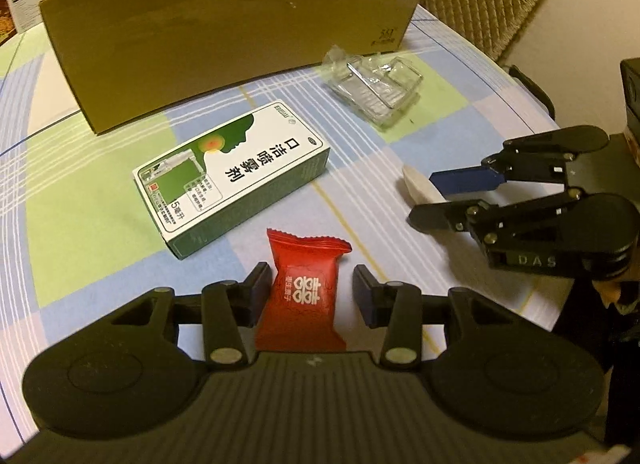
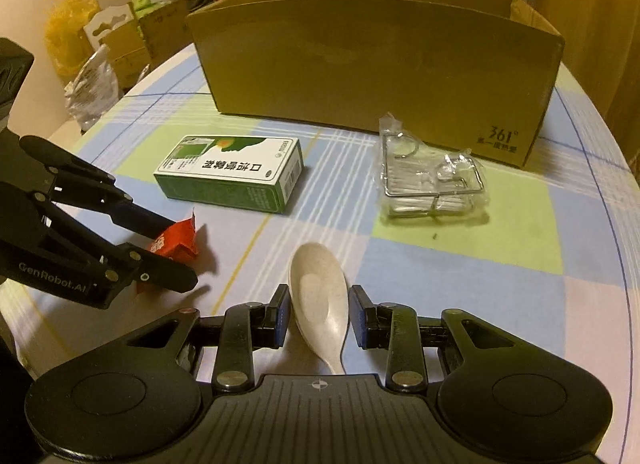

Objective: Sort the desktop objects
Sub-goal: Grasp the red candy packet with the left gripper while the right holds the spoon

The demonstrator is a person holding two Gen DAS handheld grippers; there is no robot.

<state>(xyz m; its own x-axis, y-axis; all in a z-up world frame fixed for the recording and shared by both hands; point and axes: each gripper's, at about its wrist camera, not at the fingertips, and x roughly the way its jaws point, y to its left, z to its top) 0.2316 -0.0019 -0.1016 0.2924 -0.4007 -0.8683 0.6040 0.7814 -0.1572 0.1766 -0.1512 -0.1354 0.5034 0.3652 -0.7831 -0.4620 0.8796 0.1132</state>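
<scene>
Left wrist view showed the left gripper (image 1: 312, 290) clamped on a red candy packet (image 1: 304, 296). Beyond it lay a green-and-white box (image 1: 232, 175), with a cardboard box (image 1: 224, 31) farther off. Only the right wrist view showed the right gripper (image 2: 318, 314) closed on a beige spoon (image 2: 320, 296), its handle hidden from the left camera, and the wrapped wire rack (image 2: 432, 179) far right.

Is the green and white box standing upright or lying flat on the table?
Lying flat. The green and white box rests on its broad side on the checked tablecloth, printed face up, in front of the cardboard box.
</scene>
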